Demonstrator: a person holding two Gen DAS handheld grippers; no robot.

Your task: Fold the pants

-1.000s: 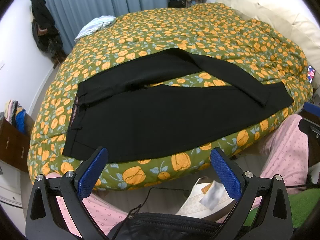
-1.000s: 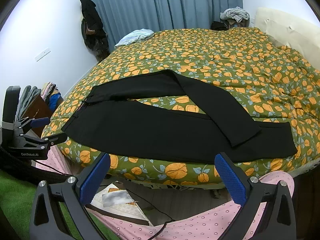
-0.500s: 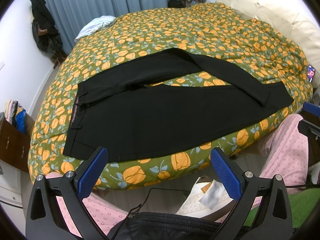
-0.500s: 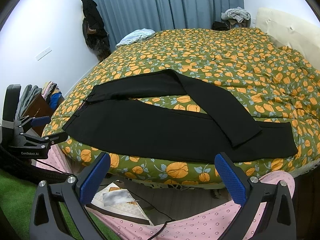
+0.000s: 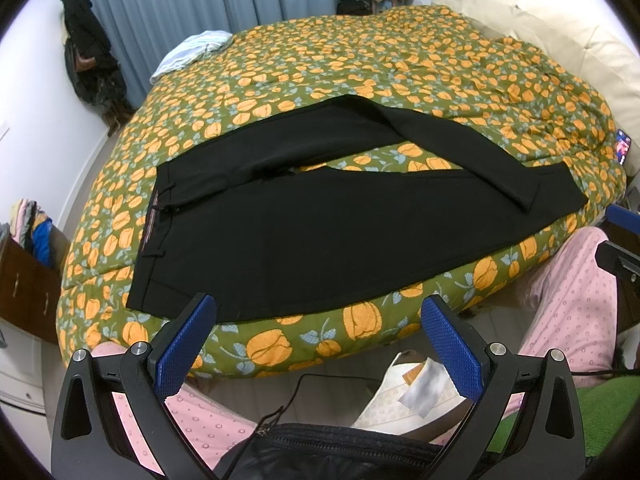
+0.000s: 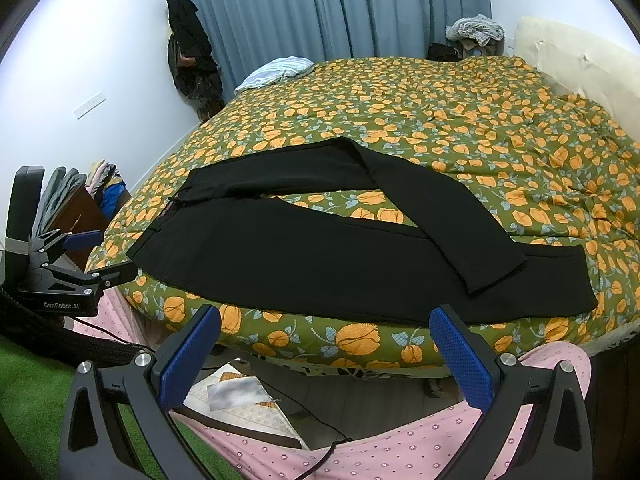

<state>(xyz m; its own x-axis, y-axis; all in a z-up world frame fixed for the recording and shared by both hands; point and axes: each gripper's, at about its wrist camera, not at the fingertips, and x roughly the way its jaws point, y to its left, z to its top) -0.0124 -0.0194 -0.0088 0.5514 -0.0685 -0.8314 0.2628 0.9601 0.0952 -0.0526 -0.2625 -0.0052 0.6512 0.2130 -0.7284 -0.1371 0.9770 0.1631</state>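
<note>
Black pants (image 5: 320, 232) lie flat on the bed, waistband at the left, near leg along the bed's front edge. The far leg bends and crosses over the near leg's hem at the right (image 6: 452, 232). My left gripper (image 5: 316, 320) is open and empty, held off the bed in front of the pants' near edge, toward the waist. My right gripper (image 6: 320, 332) is open and empty, also in front of the bed edge, below the near leg. The left gripper also shows at the left in the right wrist view (image 6: 96, 256).
The bed has a green quilt with orange flowers (image 5: 400, 60). A pale folded garment (image 6: 276, 72) lies at its far corner. A phone (image 5: 622, 146) lies at the right edge. Pink-trousered legs (image 6: 400, 452), a black bag (image 5: 320, 452) and papers (image 5: 416, 392) are below.
</note>
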